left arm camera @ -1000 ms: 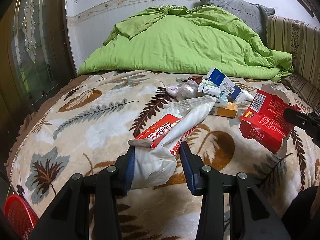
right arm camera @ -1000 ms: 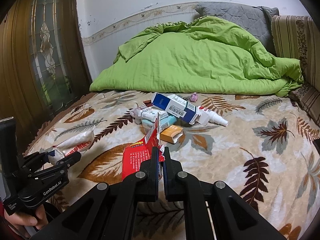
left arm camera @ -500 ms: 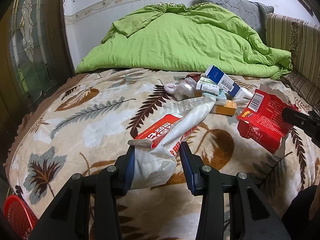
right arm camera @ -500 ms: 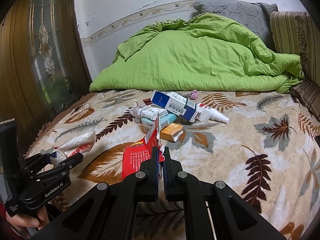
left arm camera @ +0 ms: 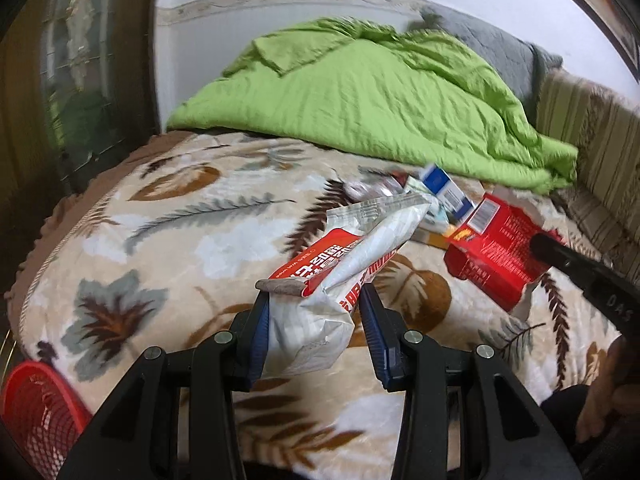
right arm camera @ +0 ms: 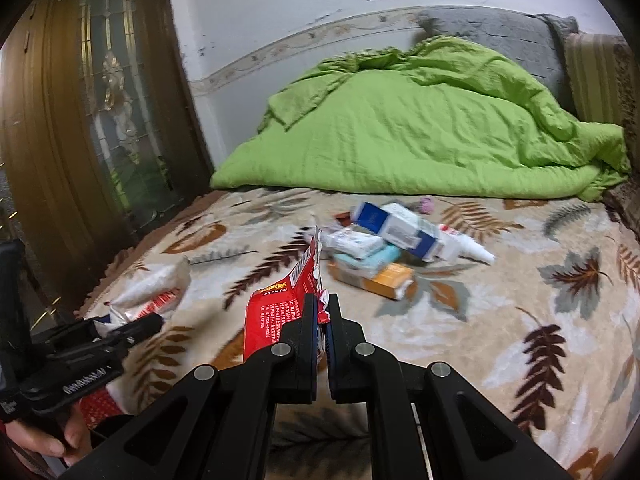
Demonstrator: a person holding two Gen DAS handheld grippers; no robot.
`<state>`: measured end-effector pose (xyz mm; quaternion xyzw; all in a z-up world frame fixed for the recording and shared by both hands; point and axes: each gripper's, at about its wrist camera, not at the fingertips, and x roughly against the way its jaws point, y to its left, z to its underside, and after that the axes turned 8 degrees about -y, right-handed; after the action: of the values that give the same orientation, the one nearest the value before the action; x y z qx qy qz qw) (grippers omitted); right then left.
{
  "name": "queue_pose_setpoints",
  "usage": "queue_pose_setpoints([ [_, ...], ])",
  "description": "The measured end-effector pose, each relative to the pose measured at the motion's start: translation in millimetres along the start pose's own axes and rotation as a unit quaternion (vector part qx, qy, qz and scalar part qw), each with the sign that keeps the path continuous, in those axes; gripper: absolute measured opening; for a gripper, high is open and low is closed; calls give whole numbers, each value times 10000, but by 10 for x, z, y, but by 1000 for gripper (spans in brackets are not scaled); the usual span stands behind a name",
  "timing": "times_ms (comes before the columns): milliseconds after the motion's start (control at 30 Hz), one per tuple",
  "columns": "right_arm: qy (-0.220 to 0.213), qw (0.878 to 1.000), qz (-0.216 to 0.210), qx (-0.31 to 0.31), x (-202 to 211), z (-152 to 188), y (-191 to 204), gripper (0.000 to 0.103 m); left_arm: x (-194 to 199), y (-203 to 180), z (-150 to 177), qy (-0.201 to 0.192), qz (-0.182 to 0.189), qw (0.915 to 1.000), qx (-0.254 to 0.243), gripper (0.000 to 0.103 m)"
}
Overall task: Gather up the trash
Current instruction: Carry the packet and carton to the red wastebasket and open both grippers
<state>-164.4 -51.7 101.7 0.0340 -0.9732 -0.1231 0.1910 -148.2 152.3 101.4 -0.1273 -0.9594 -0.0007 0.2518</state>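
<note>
A: What does the left tool (left arm camera: 316, 300) hold?
B: A crumpled white-and-red snack bag (left arm camera: 344, 264), pinched between its blue pads above the leaf-print blanket (left arm camera: 160, 240)

A: And the right tool (right arm camera: 322, 312)?
B: Fingers nearly together, clamped on a torn red packet (right arm camera: 280, 308)

A: Any other trash?
B: A pile of boxes (right arm camera: 384, 244) and a white spray bottle (right arm camera: 464, 244) lies at one o'clock in the right view, before the green duvet (right arm camera: 420, 132). A red mesh basket (left arm camera: 36, 416) sits at eight o'clock in the left view

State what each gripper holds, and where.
Left gripper: white-and-red wrapper, clamped at its crumpled near end. Right gripper: torn red packet, pinched at its ragged edge.
</note>
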Motion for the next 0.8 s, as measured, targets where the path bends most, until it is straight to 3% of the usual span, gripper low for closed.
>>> queue_pose_setpoints([
  [133, 251, 9986, -461, 67, -130, 32, 294, 4, 363, 354, -63, -147, -218, 9989, 378, 41],
  [367, 522, 9865, -1483, 452, -344, 32, 1135, 4, 1023, 1200, 131, -211, -1200, 9875, 1001, 41],
  [600, 887, 9527, -2678, 1127, -436, 219, 2303, 4, 1577, 2080, 610, 164, -2355, 9537, 1864, 41],
  [800, 1299, 9268, -3186, 1505, -542, 522, 3063, 5, 1806, 2475, 947, 377, -2841, 9302, 2294, 43],
])
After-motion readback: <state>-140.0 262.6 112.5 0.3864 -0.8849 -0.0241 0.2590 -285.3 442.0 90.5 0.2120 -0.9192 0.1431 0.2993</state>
